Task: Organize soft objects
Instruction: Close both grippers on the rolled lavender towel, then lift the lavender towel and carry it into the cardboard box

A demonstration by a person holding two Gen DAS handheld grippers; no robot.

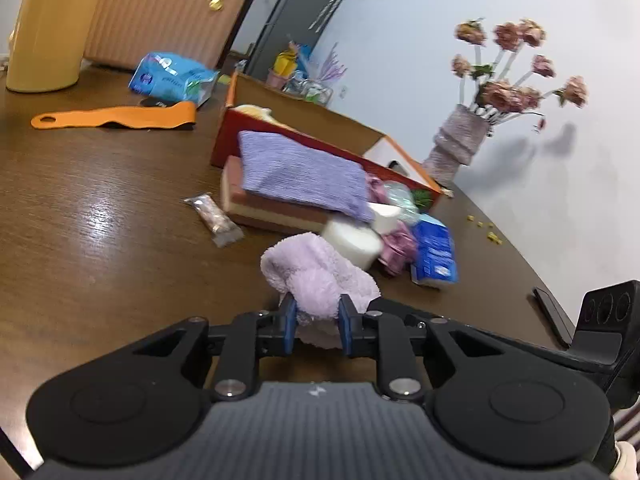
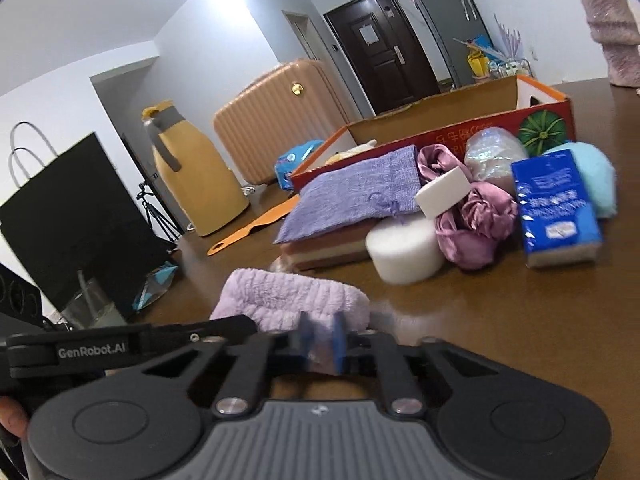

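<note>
A fluffy lilac towel (image 1: pixel 320 276) lies on the brown table (image 1: pixel 100 220). My left gripper (image 1: pixel 318 322) is shut on its near end. In the right wrist view the same towel (image 2: pixel 288 300) is pinched by my right gripper (image 2: pixel 320 346), blurred. Behind lie a purple knit pouch (image 1: pixel 300 172) on a striped sponge block (image 1: pixel 272 212), white foam pieces (image 1: pixel 352 240), pink satin cloth (image 2: pixel 476 220), a blue tissue pack (image 2: pixel 556 208), a light blue ball (image 2: pixel 596 176) and a bubble-wrap bundle (image 2: pixel 494 152). An open red cardboard box (image 1: pixel 304 120) stands behind them.
An orange shoehorn (image 1: pixel 116 117), a blue wipes pack (image 1: pixel 172 76), a small wrapped snack (image 1: pixel 214 220), a yellow jug (image 1: pixel 48 28), a pink suitcase (image 1: pixel 164 12) and a flower vase (image 1: pixel 456 144) stand around. A black bag (image 2: pixel 80 216) is at the left in the right wrist view.
</note>
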